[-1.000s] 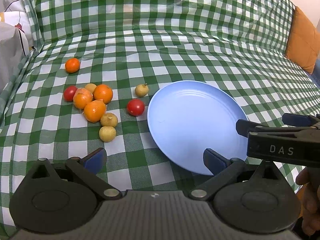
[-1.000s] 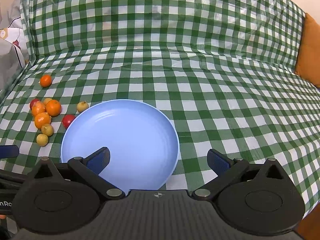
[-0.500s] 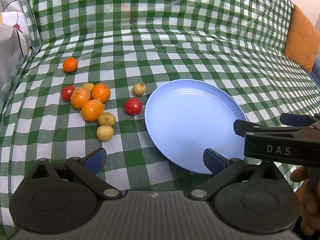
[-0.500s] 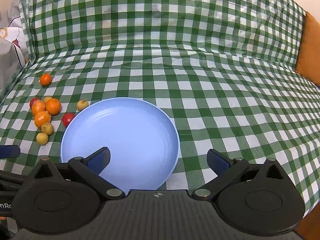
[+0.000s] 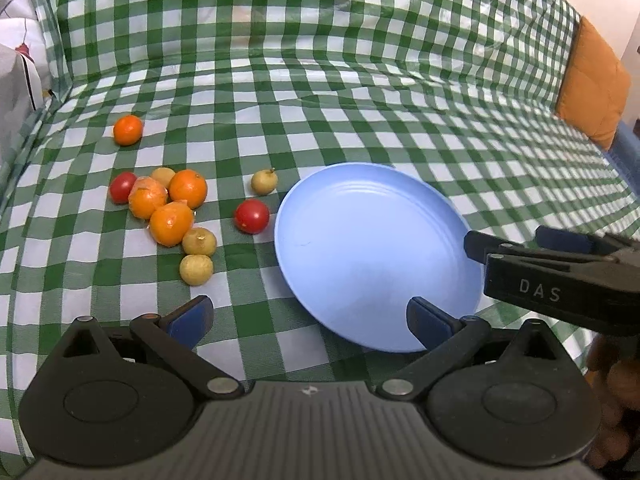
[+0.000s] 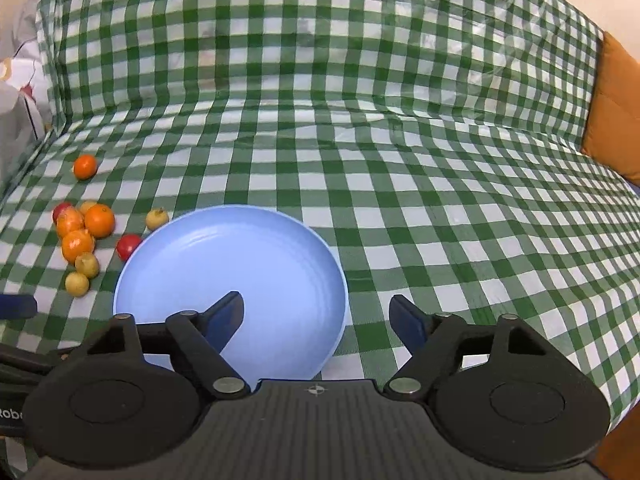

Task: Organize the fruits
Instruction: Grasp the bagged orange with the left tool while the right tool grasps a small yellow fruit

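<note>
An empty light-blue plate (image 5: 376, 256) lies on the green checked cloth; it also shows in the right wrist view (image 6: 240, 272). Left of it lies a cluster of fruit: oranges (image 5: 172, 224), small yellow fruits (image 5: 196, 270) and red tomatoes (image 5: 252, 216). One orange (image 5: 128, 130) sits apart, farther back. My left gripper (image 5: 308, 316) is open and empty, low over the plate's near-left edge. My right gripper (image 6: 316, 318) is open and empty over the plate's near-right rim; it shows from the side in the left wrist view (image 5: 540, 248). The fruit cluster shows at the left (image 6: 86, 232).
The checked cloth (image 6: 400, 120) covers a sofa seat and backrest. An orange cushion (image 5: 592, 84) stands at the far right. White fabric (image 5: 16, 60) lies at the far left edge.
Both grippers have shifted slightly; the plate and fruit sit a little differently in each view. The right gripper's fingers have closed in a little but stay open. No fruit has moved.
</note>
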Motion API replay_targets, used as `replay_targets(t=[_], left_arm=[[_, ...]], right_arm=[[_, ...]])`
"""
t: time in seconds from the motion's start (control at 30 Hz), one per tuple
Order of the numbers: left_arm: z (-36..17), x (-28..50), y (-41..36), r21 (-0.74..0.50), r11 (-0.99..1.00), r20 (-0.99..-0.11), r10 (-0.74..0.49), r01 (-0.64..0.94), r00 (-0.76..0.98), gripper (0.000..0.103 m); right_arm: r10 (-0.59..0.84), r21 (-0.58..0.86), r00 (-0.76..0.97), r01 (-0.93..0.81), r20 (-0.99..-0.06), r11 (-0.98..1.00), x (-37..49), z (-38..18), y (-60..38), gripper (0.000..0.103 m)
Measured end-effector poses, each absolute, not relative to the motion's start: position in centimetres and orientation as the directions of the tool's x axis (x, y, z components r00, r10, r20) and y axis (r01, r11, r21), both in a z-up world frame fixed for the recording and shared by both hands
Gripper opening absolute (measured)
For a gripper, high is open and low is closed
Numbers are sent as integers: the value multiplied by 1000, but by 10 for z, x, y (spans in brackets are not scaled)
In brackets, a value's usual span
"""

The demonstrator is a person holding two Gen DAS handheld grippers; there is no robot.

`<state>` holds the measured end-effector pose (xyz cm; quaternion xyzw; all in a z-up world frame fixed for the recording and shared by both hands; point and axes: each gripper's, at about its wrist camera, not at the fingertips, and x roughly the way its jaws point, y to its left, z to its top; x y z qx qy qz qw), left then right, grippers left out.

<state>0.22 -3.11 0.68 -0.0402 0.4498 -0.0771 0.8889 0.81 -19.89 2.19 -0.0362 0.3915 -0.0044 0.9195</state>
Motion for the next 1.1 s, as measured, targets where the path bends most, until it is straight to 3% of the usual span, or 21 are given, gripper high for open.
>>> replay_targets(t=[0.13, 0.2, 0.27, 0.4, 0.43, 0.47, 0.5, 0.53, 0.57, 0.9, 1.0, 1.03, 1.1], left_arm=[[23, 6, -16, -203, 974, -788, -221, 97, 575, 103], [33, 9, 2, -239, 966, -777, -251, 98, 577, 103], [42, 12, 28, -294, 951, -743, -289, 93, 604, 103], [55, 28, 70, -261, 962, -716, -247, 77, 653, 97], [53, 30, 79, -240, 969, -713, -221, 66, 665, 85], [49, 33, 88, -218, 975, -713, -194, 49, 674, 60], [41, 33, 96, -192, 981, -720, -157, 23, 676, 46], [31, 36, 104, -160, 987, -755, -105, -26, 647, 21], [26, 40, 112, -157, 984, -786, -75, -80, 614, 7], [15, 58, 132, -288, 950, -789, -164, -120, 592, 10], [4, 64, 127, -349, 930, -790, -225, -117, 570, 24], [1, 66, 126, -369, 922, -791, -246, -115, 560, 33], [-3, 70, 122, -390, 913, -793, -268, -119, 547, 39]], right_arm=[[-18, -31, 712, -4, -702, 1000, 7, 26, -198, 64], [0, -7, 724, -6, -689, 1000, 7, 29, -197, 49], [27, 24, 738, -15, -675, 1000, 6, 33, -193, 41], [105, 72, 762, -76, -639, 994, 5, 39, -172, 37], [105, 72, 762, -76, -639, 994, 5, 39, -172, 37], [121, 78, 764, -92, -634, 993, 5, 40, -167, 38], [142, 85, 764, -114, -630, 990, 5, 39, -161, 38], [163, 91, 762, -136, -627, 986, 5, 39, -154, 38], [180, 95, 759, -155, -626, 983, 6, 38, -148, 38], [357, 135, 687, -355, -633, 925, 12, 10, -82, 38], [390, 135, 665, -402, -637, 906, 16, 1, -61, 40], [392, 128, 658, -413, -643, 902, 17, -3, -55, 40], [389, 115, 645, -425, -657, 898, 20, -9, -46, 40]])
